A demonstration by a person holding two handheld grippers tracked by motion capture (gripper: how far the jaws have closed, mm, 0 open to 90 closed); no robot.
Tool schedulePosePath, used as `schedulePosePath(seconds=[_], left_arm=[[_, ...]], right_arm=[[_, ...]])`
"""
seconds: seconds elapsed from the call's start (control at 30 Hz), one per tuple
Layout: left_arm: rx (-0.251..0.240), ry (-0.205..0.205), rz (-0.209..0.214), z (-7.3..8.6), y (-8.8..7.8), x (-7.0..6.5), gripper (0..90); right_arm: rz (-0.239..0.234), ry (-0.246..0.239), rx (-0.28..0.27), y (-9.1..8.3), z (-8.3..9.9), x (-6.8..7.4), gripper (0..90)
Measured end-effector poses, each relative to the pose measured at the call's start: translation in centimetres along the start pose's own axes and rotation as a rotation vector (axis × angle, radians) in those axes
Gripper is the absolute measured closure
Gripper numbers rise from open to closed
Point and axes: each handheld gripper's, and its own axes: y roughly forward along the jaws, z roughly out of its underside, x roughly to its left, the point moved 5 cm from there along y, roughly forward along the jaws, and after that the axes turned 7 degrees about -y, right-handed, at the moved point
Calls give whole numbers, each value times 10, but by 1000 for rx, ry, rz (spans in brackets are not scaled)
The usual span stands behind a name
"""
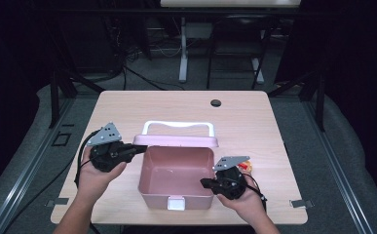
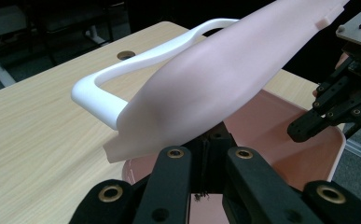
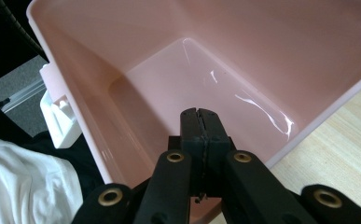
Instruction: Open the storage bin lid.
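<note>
So the pink box (image 1: 176, 178) sat open mid-surface (image 1: 254, 117), lid (image 1: 176, 140) tipped back. Left gripper (image 1: 138, 150) looked clenched at the lid's edge, maybe pinching it; right gripper (image 1: 205, 183) clenched empty over the rim. A slip could've slammed the lid down.

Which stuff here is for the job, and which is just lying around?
For the job:
- pink box
- its open lid with the white handle
- left claw, shut at the lid
- right claw, shut at the box rim

Just lying around:
- small orange thing
- table hole
</note>
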Motion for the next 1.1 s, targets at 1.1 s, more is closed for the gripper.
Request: schedulePosePath(seconds=[1.1], left_arm=[[-11, -55, -123, 10, 27, 42, 900]], right_arm=[[4, 23, -25, 0, 1, -4, 900]])
